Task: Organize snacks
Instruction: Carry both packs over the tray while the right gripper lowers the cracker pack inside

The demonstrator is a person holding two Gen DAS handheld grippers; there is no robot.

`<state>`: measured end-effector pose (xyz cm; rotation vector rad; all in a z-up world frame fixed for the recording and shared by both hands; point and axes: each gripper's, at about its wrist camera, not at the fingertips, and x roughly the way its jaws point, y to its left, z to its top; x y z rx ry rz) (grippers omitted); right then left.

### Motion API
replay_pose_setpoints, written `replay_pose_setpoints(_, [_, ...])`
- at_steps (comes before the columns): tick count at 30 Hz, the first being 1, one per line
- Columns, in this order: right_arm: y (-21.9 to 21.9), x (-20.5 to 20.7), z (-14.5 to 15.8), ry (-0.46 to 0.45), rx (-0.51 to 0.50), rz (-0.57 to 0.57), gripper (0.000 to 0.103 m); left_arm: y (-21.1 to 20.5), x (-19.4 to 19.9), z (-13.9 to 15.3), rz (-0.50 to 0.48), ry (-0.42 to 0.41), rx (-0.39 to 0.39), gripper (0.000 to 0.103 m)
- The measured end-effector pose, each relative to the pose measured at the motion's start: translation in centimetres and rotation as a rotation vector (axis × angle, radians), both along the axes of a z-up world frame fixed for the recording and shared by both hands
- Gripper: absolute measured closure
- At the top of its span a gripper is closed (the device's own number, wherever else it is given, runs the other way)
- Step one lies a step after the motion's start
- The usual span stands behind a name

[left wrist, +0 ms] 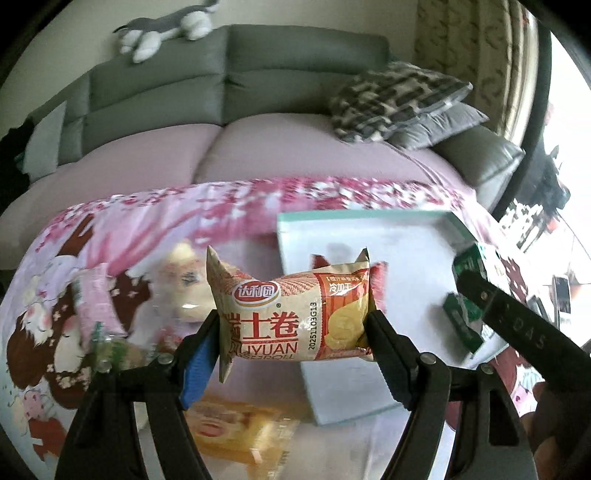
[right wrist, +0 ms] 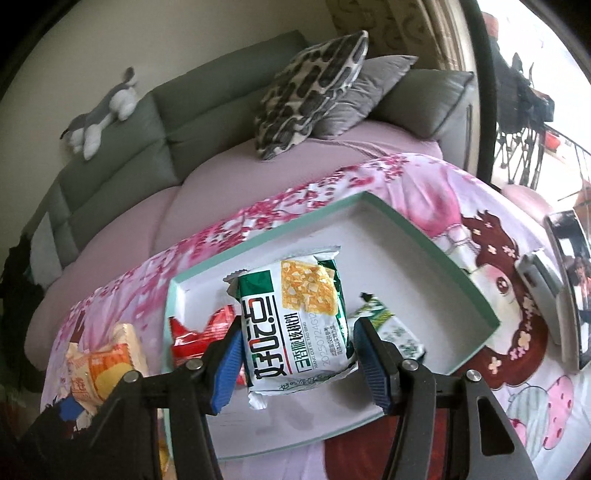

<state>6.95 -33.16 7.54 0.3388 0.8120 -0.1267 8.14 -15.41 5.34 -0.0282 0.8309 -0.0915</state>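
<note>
So on my left cam I've got the swiss roll pack (left wrist: 291,317), beige and orange, squeezed crosswise between the fingers of the left gripper (left wrist: 295,332), up in the air over the near-left edge of the tray (left wrist: 369,236). The right gripper (right wrist: 295,350) is clamped on the green and white walnut biscuit pack (right wrist: 295,321), hanging over the tray too. From that side I can see a red snack packet (right wrist: 199,328) already lying in the tray's left part, plus another green and white pack (right wrist: 395,328) just right of the one I'm holding. A yellow snack bag (left wrist: 236,432) sits on the cartoon-print pink bedsheet (left wrist: 129,229) below my left fingers. Behind it all is the grey sofa (left wrist: 221,77) with a plush toy (left wrist: 166,26) on top and patterned cushions (left wrist: 395,99).
</note>
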Motion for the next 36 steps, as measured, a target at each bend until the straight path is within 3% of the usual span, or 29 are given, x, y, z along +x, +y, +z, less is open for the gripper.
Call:
replay_pose_setpoints(11, [-0.9, 0.3, -1.3, 0.029, 0.038, 0.004, 0.041, -3.6, 0.9, -2.1, -0.066, 0.070, 0.013, 0.024])
replay_pose_setpoints(36, [-0.7, 1.0, -3.0, 0.069, 0.074, 0.019, 0.041, -3.1, 2.5, -3.3, -0.041, 0.091, -0.027, 0.024])
